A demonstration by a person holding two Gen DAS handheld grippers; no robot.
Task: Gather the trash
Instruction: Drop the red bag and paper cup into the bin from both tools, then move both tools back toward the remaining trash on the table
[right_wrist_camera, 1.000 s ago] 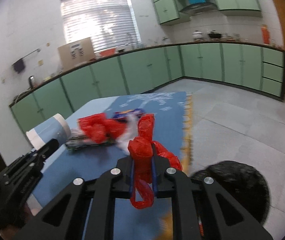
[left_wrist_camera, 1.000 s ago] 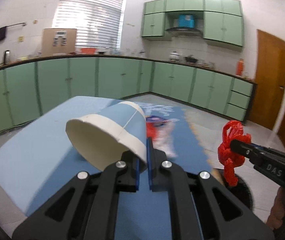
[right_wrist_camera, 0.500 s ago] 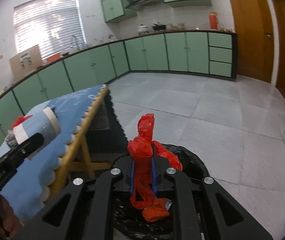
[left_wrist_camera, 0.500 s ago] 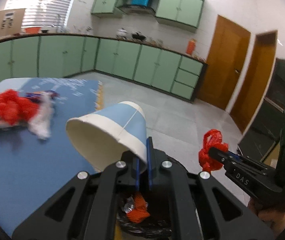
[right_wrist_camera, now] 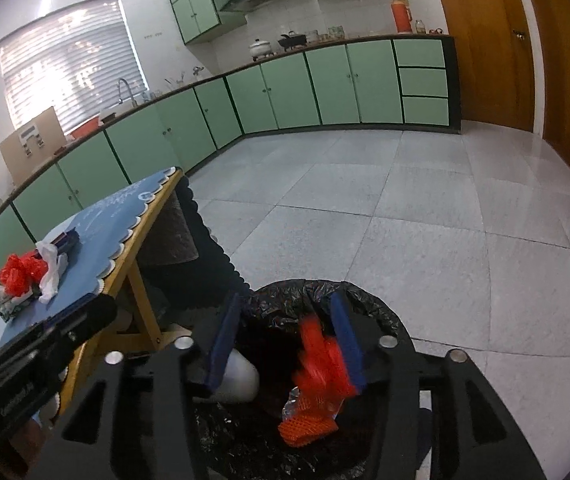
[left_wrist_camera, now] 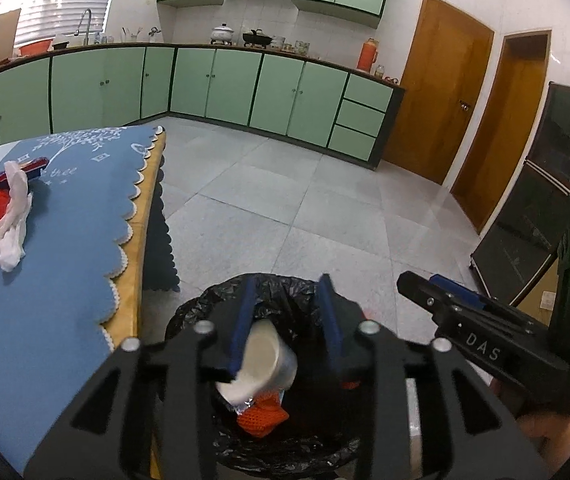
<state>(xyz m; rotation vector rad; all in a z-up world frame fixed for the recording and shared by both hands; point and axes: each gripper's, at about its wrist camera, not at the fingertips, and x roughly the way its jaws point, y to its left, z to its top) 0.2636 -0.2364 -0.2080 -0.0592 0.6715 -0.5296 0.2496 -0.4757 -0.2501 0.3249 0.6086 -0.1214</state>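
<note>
Black plastic liner: the trash bin [left_wrist_camera: 189, 316] beside the table is being filled. Both grippers are being held over its mouth with jaws that have just been opening.

Left gripper [left_wrist_camera: 285, 320]: jaws parted; the paper cup [left_wrist_camera: 261, 364] is being dropped between them, blurred, with only its left side still close against the left blue pad and no squeeze visible.

Right gripper [right_wrist_camera: 291, 340]: jaws parted; the red plastic bag [right_wrist_camera: 321, 354] is being released, motion-blurred, lying close along the right pad but not clamped.

Already in the bin: an orange mesh piece [left_wrist_camera: 263, 414] and a scrap of foil [right_wrist_camera: 297, 398].

Progress, as judged: two more items are being delivered, so this round is nearly done. Still being left on the blue tablecloth [left_wrist_camera: 65, 240]: a crumpled red bag [right_wrist_camera: 21, 274], a white plastic bag [left_wrist_camera: 11, 216], a dark blue-and-red wrapper [left_wrist_camera: 33, 166] and what appears to be another wrapper under the pile. At least one more trip is being called for.

Writing: "DAS" is being shown in white on the side of the right gripper in the left wrist view. White print on the tablecloth is being read in part as "tree"; the rest is too small. Lettering on the left gripper's side in the right wrist view cannot be made out.
</note>
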